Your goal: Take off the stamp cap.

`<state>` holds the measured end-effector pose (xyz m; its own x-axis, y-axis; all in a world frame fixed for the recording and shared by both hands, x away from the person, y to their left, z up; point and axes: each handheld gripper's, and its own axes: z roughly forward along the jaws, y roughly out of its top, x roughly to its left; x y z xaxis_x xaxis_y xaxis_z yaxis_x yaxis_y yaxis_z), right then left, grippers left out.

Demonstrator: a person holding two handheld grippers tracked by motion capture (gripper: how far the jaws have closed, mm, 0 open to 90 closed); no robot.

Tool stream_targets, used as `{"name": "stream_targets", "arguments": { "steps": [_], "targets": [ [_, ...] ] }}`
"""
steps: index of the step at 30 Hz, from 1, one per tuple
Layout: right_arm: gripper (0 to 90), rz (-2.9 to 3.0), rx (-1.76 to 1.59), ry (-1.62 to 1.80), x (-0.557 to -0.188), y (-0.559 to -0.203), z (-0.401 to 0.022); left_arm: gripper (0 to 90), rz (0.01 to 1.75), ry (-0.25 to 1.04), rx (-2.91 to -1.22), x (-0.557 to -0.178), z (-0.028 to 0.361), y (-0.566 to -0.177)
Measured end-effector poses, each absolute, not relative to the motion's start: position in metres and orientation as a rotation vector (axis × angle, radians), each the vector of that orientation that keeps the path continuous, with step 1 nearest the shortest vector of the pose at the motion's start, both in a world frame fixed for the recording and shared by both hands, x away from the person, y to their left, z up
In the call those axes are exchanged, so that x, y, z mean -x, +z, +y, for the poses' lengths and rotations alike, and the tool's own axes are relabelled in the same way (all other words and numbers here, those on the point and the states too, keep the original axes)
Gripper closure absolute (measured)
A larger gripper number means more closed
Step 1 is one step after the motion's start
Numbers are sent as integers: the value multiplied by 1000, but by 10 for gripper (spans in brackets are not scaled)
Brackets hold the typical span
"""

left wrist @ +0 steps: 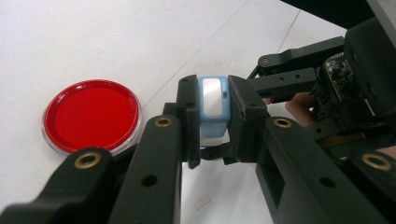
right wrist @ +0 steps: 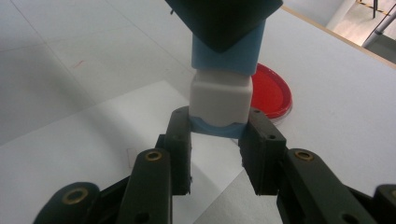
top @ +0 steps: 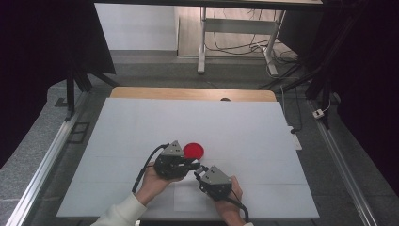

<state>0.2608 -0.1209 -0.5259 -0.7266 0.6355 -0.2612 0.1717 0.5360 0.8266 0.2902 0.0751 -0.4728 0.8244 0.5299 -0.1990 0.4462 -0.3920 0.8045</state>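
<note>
Left gripper [left wrist: 212, 123] clamped on blue-and-white block [left wrist: 213, 109], right gripper [right wrist: 215, 149] gripped its other end, red dish [left wrist: 91, 115] just beside.

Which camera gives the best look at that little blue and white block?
The right gripper view: the blue and white block stands close and central, both colours plain. The left gripper view shows its end between tongs. From the high view it is too small to make out.

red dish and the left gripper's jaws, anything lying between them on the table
Nothing: in the left gripper view, bare white table separates the red dish from the left gripper.
</note>
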Motion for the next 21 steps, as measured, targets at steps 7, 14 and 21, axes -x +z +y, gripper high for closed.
{"name": "stream_targets", "arguments": {
  "steps": [7, 14, 21],
  "targets": [
    [649, 2199, -658, 1113, -259, -526, -120, 752, 723, 118, -2033, -289, 75, -473],
    [649, 2199, -653, 1111, -259, -526, -121, 752, 726, 115, -2028, -289, 75, -473],
    [649, 2208, -600, 1060, -260, -525, -121, 754, 724, 110, -2030, -290, 75, -474]
  ]
}}
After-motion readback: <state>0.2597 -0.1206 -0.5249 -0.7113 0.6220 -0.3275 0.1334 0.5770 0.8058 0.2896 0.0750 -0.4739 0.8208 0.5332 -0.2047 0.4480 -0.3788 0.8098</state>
